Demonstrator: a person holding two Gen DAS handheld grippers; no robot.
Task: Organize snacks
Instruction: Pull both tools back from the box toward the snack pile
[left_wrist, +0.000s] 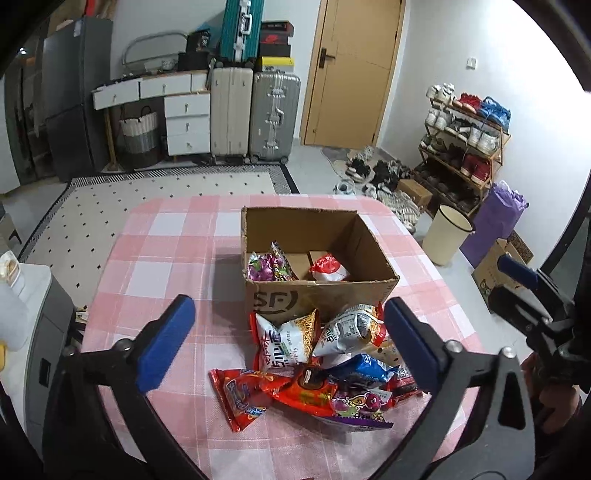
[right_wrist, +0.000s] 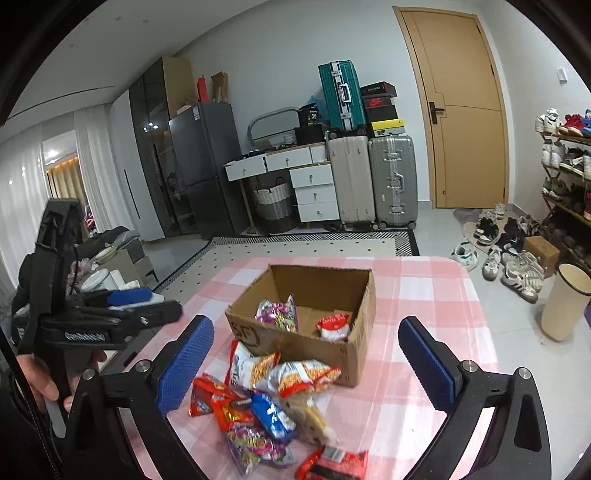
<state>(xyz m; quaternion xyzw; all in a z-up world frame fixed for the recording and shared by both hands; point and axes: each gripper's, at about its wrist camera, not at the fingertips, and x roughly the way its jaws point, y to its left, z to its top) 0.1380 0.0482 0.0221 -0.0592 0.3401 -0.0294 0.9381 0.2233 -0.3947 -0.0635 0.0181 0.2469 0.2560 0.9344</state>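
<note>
Left wrist view: "SF" is printed on the front of the cardboard box (left_wrist: 321, 299), which is set on the pink checked tablecloth (left_wrist: 177, 258). Two packets are seen inside it, a purple one (left_wrist: 267, 266) and a red-and-white one (left_wrist: 328, 268). A heap of snack bags (left_wrist: 325, 362) is piled just in front of the box; their print can't really be read. Both the left gripper (left_wrist: 288, 343) and right gripper (right_wrist: 306, 362) are spread wide with nothing held. "GenRobot.AI" is lettered on the left gripper's body.
</note>
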